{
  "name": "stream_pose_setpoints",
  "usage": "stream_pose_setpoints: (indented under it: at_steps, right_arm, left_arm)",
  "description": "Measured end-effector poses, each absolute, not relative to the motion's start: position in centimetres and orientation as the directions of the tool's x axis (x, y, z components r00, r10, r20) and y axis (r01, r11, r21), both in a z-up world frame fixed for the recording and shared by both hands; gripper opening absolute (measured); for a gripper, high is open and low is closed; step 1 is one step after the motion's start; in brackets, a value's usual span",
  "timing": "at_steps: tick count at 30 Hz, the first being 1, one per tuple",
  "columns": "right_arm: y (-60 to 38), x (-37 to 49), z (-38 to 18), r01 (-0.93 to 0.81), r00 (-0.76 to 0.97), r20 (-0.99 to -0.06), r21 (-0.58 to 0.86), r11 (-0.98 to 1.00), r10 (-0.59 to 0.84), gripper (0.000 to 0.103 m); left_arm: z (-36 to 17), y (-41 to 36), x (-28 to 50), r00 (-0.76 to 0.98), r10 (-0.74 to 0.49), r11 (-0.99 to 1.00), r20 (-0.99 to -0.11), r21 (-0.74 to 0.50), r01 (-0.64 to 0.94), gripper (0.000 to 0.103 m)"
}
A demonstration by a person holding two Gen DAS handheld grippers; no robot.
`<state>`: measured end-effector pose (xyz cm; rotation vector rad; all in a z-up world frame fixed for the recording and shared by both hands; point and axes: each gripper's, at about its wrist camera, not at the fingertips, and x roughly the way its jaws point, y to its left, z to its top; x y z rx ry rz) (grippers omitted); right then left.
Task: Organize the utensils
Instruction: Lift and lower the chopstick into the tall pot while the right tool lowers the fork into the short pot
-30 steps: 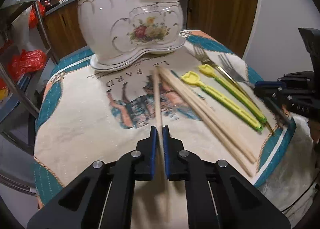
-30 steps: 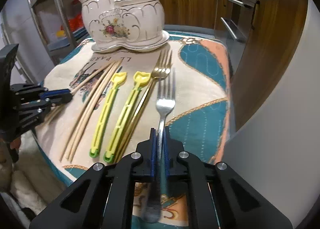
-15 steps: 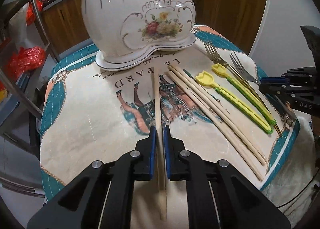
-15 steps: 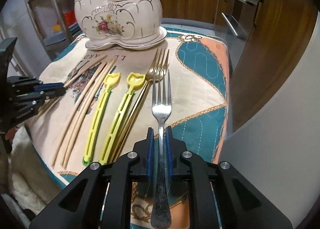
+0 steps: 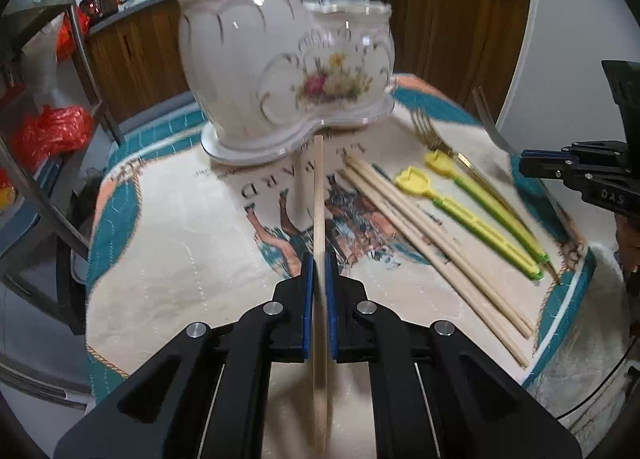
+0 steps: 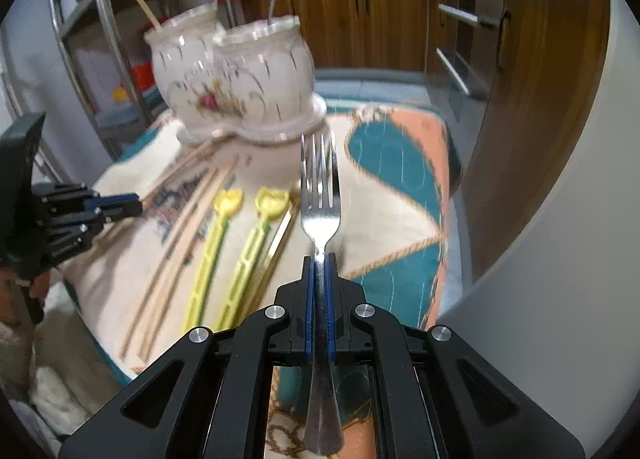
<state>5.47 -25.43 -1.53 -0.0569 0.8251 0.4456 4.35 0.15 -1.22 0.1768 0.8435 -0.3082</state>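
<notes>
In the left wrist view, the left gripper (image 5: 319,259) sits at the bottom centre of the frame, its blue pads clamped on a single wooden chopstick (image 5: 318,195). The chopstick runs straight up the middle of the frame, its far tip ending against the base of the white floral ceramic holder (image 5: 280,71), which fills the upper centre. To the right of the held stick, the loose chopsticks (image 5: 432,235) lie together in a slanted row on the printed cloth (image 5: 160,243). Further right lie two yellow-green utensils (image 5: 472,215), and beside them a gold fork (image 5: 440,143).

In the right wrist view, the right gripper (image 6: 319,259) occupies the bottom centre, its pads pressed tight on the handle of a silver fork (image 6: 319,195). The fork points up the frame, tines at the centre, raised clear of the cloth (image 6: 400,195). The holder (image 6: 236,79) stands in the upper left centre, with a thin stick and a metal utensil showing above its two rims. The left gripper (image 6: 138,203) appears at the left edge.
</notes>
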Motion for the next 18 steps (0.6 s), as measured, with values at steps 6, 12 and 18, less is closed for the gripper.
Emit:
stream_pose_setpoints:
  at_steps: [6,12,18]
  right_arm:
    - [-25.0,4.8,0.9,-0.429,0.667,-0.634,0.104,0.897,0.392,0.006]
    - [-23.8,4.8,2.7,-0.453,0.725,-0.554,0.064,0.889,0.409,0.006]
    - [-22.9,4.8,4.0,-0.461,0.764,-0.492,0.036,0.887,0.417,0.006]
  left_arm:
    - [1.6,1.9,2.8,0.718,-0.244,0.940,-0.652,0.023,0.341,0.006]
    - [4.4,2.8,1.3,0.794,-0.260,0.941,-0.549,0.039,0.335,0.006]
    - [6.5,4.1,-0.1,0.863,-0.292,0.941,-0.412,0.039,0.337,0.006]
